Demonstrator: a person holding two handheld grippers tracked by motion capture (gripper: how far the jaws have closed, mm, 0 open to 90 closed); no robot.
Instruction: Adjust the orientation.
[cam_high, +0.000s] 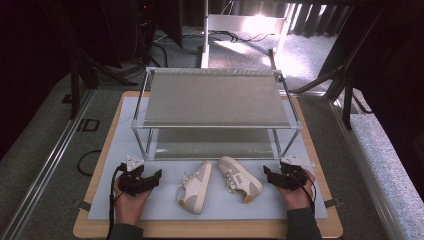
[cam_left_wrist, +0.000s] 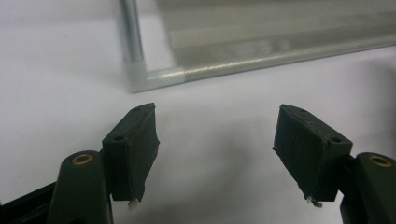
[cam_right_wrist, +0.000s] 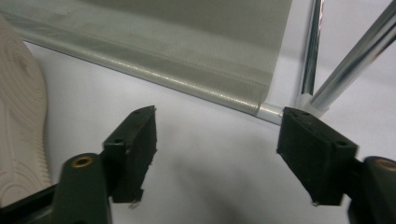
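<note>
Two white and beige sneakers lie on the white mat in front of a two-shelf rack (cam_high: 150, 127). The left sneaker (cam_high: 196, 187) points toward me and the right sneaker (cam_high: 240, 179) angles away to the right. To the left of the shoes, my left gripper (cam_high: 156, 176) is open with nothing between its jaws; the left gripper view has the left gripper (cam_left_wrist: 215, 135) above bare mat. My right gripper (cam_high: 268, 175) is open to the right of the shoes. From the right gripper (cam_right_wrist: 217, 140), a ribbed sneaker sole (cam_right_wrist: 18, 116) lies at the left edge.
The rack's lower shelf (cam_high: 215, 145) is a grey fabric panel just behind the shoes, with metal posts at its corners (cam_left_wrist: 132, 32) (cam_right_wrist: 310, 56). Its top shelf (cam_high: 215, 97) is bare. The white mat (cam_high: 165, 210) lies on a wooden board with grey floor around it.
</note>
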